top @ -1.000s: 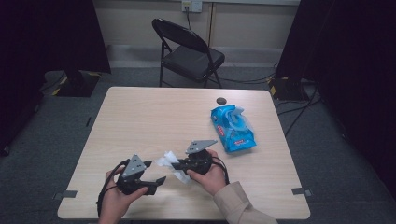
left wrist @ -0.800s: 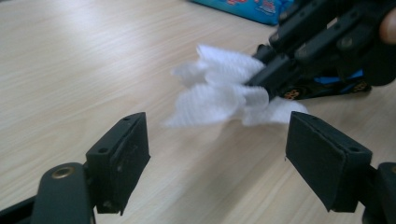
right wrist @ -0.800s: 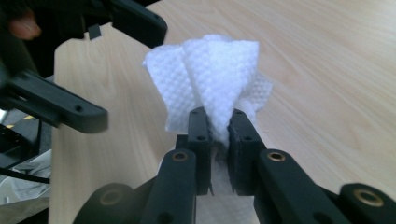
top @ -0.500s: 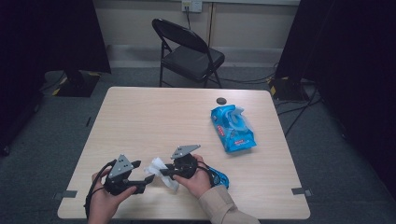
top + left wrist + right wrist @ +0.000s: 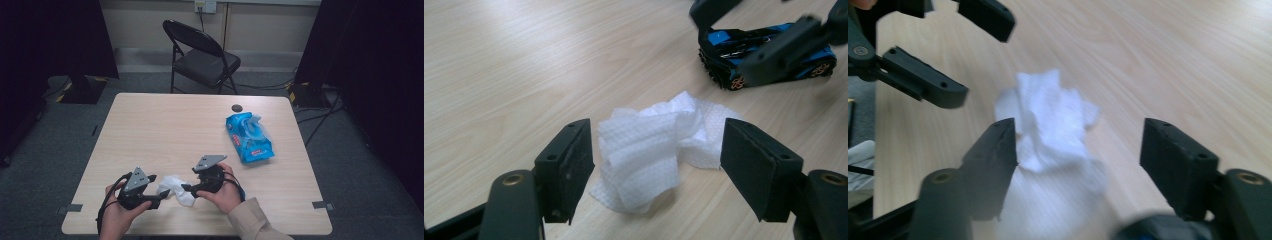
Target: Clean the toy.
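On the near edge of the wooden table [image 5: 150,125], a crumpled white wet wipe [image 5: 176,188] lies flat between 2 hand-held grippers. The left gripper [image 5: 152,199] points at the wipe from one side and the right gripper [image 5: 189,188] points at it from the other.

In the left gripper view, the left gripper [image 5: 659,155] has its 2 black jaws spread wide apart. The wipe [image 5: 656,150] sits in the gap between them. It lies just beside one jaw and apart from the other, and nothing is pinched.

In the right gripper view, the right gripper [image 5: 1080,150] is wide open too. The wipe [image 5: 1048,122] lies on the table just past its jaws, close to one of them, and is not held. The left gripper [image 5: 953,55] shows there at the top corner, also open. That picture is a bit blurry.

A hand [image 5: 117,220] holds the left gripper and a hand [image 5: 225,192] in a tan sleeve [image 5: 255,222] holds the right one.

Farther back on the table lies a blue pack of wipes [image 5: 248,137], well apart from the grippers, with its flap open. A small dark round thing [image 5: 236,107] sits near the far edge. A black folding chair [image 5: 202,55] stands behind the table.
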`<state>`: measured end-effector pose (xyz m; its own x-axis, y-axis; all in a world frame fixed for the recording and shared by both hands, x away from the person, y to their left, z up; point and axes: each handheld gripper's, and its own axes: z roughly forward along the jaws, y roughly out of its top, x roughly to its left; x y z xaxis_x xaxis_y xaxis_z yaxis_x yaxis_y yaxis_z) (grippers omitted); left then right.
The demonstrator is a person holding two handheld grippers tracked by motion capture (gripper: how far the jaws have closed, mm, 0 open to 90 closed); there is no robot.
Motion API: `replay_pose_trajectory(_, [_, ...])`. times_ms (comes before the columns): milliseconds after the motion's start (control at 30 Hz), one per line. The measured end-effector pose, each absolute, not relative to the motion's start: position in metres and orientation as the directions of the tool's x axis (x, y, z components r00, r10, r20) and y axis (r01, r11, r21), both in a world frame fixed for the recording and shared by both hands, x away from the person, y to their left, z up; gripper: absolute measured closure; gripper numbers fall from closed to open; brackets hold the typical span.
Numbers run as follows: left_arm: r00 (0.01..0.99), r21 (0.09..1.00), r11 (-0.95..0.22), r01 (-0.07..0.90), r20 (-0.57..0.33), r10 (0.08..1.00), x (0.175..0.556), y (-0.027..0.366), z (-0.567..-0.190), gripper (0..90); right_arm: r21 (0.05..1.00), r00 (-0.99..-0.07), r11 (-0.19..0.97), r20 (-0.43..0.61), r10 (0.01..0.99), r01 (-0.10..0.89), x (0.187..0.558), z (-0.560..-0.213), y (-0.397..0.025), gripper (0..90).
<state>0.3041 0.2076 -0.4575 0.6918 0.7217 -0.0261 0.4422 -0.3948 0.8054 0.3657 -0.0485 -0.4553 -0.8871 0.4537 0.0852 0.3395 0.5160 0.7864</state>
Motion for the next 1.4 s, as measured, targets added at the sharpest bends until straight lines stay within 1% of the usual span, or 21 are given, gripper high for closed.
replay_pose_trajectory(67, [0.697,0.803,-0.400,0.442,-0.027,0.717,0.304,0.204,-0.459,29.0,0.783,-0.881,0.522,0.071,0.467,0.340,0.366,-0.454,-0.055,27.6])
replay_pose_trajectory(100, [0.704,0.798,-0.410,0.442,-0.025,0.710,0.304,0.202,-0.460,29.0,0.780,-0.865,0.519,0.055,0.499,0.349,0.368,-0.453,-0.069,24.6])
replay_pose_trajectory(200, [0.709,0.795,-0.416,0.442,-0.025,0.705,0.305,0.200,-0.461,29.0,0.773,-0.848,0.518,0.050,0.527,0.367,0.369,-0.456,-0.083,21.9])
replay_pose_trajectory(300, [0.713,0.794,-0.419,0.440,-0.026,0.701,0.305,0.199,-0.461,29.0,0.761,-0.843,0.525,0.053,0.536,0.381,0.370,-0.461,-0.092,21.3])
replay_pose_trajectory(333, [0.714,0.793,-0.420,0.441,-0.027,0.699,0.306,0.199,-0.462,29.2,0.754,-0.842,0.542,0.026,0.539,0.370,0.371,-0.467,-0.098,18.9])
replay_pose_trajectory(367, [0.715,0.793,-0.417,0.443,-0.031,0.699,0.306,0.198,-0.463,29.3,0.751,-0.843,0.546,0.024,0.538,0.370,0.371,-0.469,-0.099,16.6])
replay_pose_trajectory(433, [0.718,0.790,-0.428,0.439,-0.022,0.696,0.307,0.198,-0.463,29.4,0.739,-0.847,0.555,0.041,0.530,0.383,0.373,-0.475,-0.102,16.0])
replay_pose_trajectory(500, [0.717,0.789,-0.422,0.446,-0.033,0.696,0.307,0.198,-0.464,29.3,0.735,-0.851,0.566,0.029,0.525,0.375,0.374,-0.480,-0.102,15.8])
replay_pose_trajectory(733, [0.716,0.788,-0.423,0.448,-0.033,0.697,0.307,0.199,-0.465,28.8,0.710,-0.854,0.587,0.039,0.518,0.389,0.378,-0.493,-0.098,15.8])
replay_pose_trajectory(900, [0.713,0.788,-0.419,0.450,-0.035,0.701,0.307,0.200,-0.467,28.9,0.690,-0.857,0.615,0.016,0.515,0.382,0.378,-0.502,-0.093,16.6])
replay_pose_trajectory(1000, [0.714,0.786,-0.423,0.452,-0.034,0.699,0.307,0.200,-0.467,29.1,0.694,-0.857,0.613,0.012,0.515,0.378,0.376,-0.503,-0.092,20.2])
replay_pose_trajectory(1033, [0.712,0.788,-0.419,0.452,-0.036,0.701,0.307,0.200,-0.467,29.1,0.701,-0.860,0.608,0.014,0.511,0.372,0.376,-0.503,-0.092,24.9])
replay_pose_trajectory(1333, [0.718,0.782,-0.432,0.449,-0.028,0.695,0.307,0.199,-0.469,28.9,0.712,-0.851,0.593,0.014,0.524,0.377,0.374,-0.503,-0.095,25.8])
replay_pose_trajectory(1400, [0.717,0.784,-0.427,0.451,-0.033,0.697,0.307,0.199,-0.469,28.9,0.717,-0.848,0.579,0.034,0.528,0.389,0.375,-0.503,-0.098,25.8])
